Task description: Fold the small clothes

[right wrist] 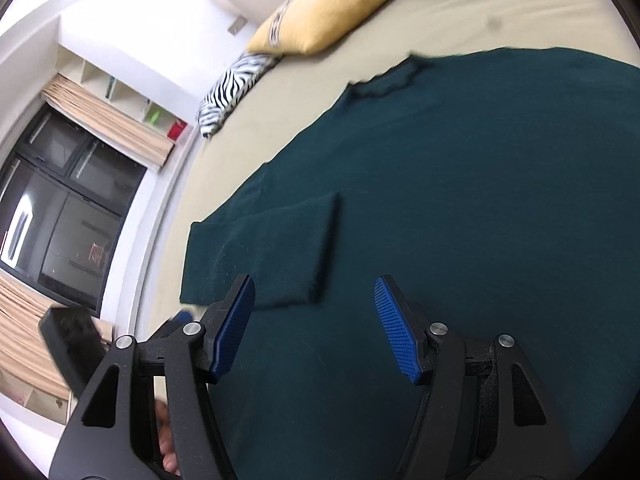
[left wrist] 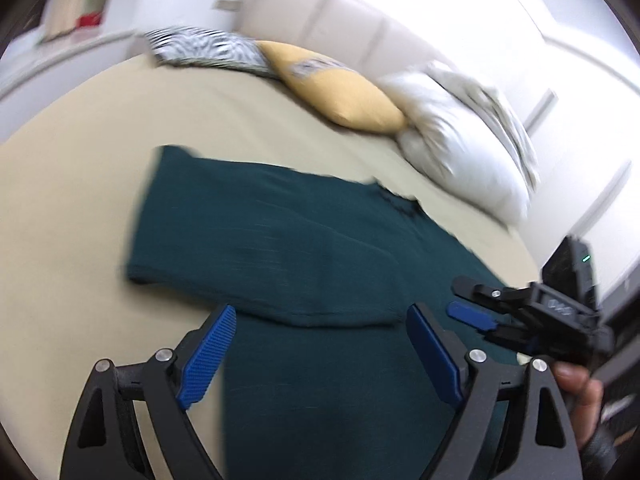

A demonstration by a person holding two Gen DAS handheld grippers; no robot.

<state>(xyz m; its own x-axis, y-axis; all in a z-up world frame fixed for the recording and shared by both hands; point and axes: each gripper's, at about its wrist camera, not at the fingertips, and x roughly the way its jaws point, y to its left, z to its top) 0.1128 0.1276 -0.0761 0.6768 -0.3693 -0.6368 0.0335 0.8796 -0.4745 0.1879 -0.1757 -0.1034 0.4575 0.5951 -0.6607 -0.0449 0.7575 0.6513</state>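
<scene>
- Nearest in the left wrist view, the left gripper (left wrist: pixel 320 322) hangs over the near part of a dark teal garment (left wrist: pixel 280 248); its blue pads (left wrist: pixel 208 356) stand wide apart and grip nothing, the cloth lying below them.
- In the right wrist view the right gripper (right wrist: pixel 316 320) is likewise released, its blue pads (right wrist: pixel 396 340) parted above the same teal cloth (no fabric pinched between them).
- The right gripper also shows at the right edge of the left view, low over the cloth, with part of a hand (left wrist: pixel 580 388) behind it.
- The garment lies spread on a beige bed sheet (left wrist: pixel 72 200), with one sleeve (right wrist: pixel 264 256) folded inward across the body so its cuff end rests on top of the cloth.
- The neckline (right wrist: pixel 388 80) sits at the garment's far edge, toward the pillows.
- Beyond the garment, a yellow pillow (left wrist: pixel 340 92) lies between a zebra-striped pillow (left wrist: pixel 200 48) and a white pillow (left wrist: pixel 460 136), all along the cream headboard (left wrist: pixel 340 12).
- Farthest off, in the right view, a dark window (right wrist: pixel 68 208) with tan curtains (right wrist: pixel 108 120) and white shelves (right wrist: pixel 132 100).
</scene>
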